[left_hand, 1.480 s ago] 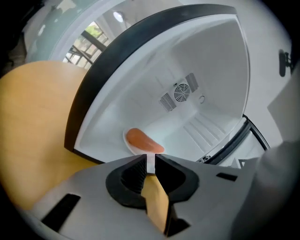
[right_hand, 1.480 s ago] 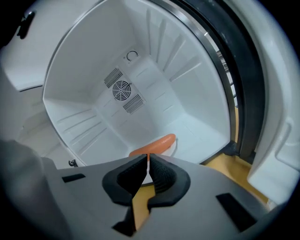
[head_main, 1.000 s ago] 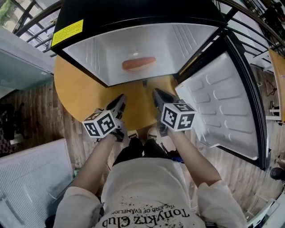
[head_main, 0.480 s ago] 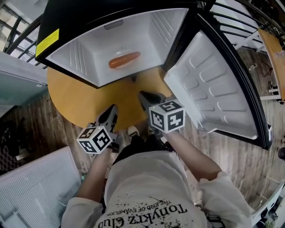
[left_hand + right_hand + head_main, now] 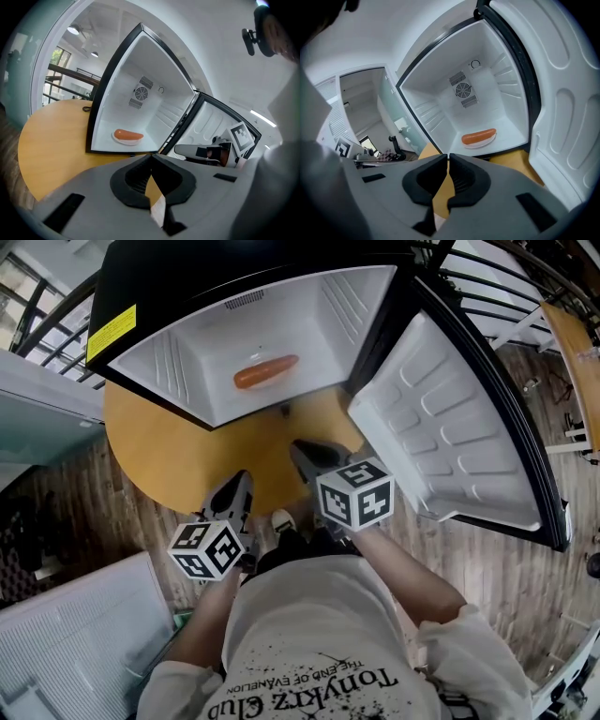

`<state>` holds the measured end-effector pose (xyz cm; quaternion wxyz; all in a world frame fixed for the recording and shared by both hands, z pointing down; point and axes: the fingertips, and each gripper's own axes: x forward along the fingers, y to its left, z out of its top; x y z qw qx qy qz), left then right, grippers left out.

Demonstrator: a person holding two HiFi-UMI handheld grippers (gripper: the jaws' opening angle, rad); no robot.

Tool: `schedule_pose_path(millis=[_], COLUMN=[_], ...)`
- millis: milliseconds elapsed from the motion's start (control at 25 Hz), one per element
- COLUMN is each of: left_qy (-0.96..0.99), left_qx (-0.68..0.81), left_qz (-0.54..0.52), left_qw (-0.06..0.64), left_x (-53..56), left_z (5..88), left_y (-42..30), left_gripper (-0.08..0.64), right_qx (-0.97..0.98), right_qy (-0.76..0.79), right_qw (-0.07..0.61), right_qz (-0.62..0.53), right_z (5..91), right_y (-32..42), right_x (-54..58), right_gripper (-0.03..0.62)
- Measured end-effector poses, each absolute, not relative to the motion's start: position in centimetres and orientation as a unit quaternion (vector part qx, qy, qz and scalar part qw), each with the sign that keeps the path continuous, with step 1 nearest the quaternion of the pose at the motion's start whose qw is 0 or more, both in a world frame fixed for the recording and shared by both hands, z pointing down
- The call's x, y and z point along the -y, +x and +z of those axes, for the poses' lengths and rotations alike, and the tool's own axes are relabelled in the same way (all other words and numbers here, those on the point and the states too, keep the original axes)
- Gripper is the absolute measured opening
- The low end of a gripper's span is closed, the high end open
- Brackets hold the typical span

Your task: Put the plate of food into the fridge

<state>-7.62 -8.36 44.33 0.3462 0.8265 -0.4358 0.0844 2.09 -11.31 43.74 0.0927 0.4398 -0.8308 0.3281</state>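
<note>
So placement step looks done: plate of food point(image 5: 266, 373), 1 sausage on a white plate, sits on the floor of the fridge point(image 5: 178, 381), nothing else visible inside. Fridge stands on the round yellow table point(image 5: 159, 446). Left gripper point(image 5: 151, 156) has jaws together, holding nothing. Right gripper point(image 5: 448, 156) is the same, jaws closed to a sliver and empty. Both are held well apart from the opening. Door point(image 5: 441, 427) is swung wide at the right. Next, I'd guess: right gripper pushes the door closed.
</note>
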Motion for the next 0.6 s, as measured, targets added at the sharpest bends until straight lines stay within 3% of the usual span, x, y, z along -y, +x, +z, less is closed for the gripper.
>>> schedule_pose_path(millis=[240, 600], left_qy=[0.837, 0.827], left_qx=[0.425, 0.417], left_qz=[0.088, 0.062], left_qw=[0.333, 0.371], left_x=[6.5, 5.8], left_z=[43.2, 43.5], left_y=[-6.9, -5.9], left_gripper=[0.025, 0.025], right_qx=[0.825, 0.836], right_qy=[0.423, 0.429], right_qw=[0.066, 0.092], right_qz=[0.37, 0.33], right_z=[43.2, 42.5], right_y=[2.8, 2.5], right_x=[9.7, 7.8], right_gripper=[0.028, 0.026])
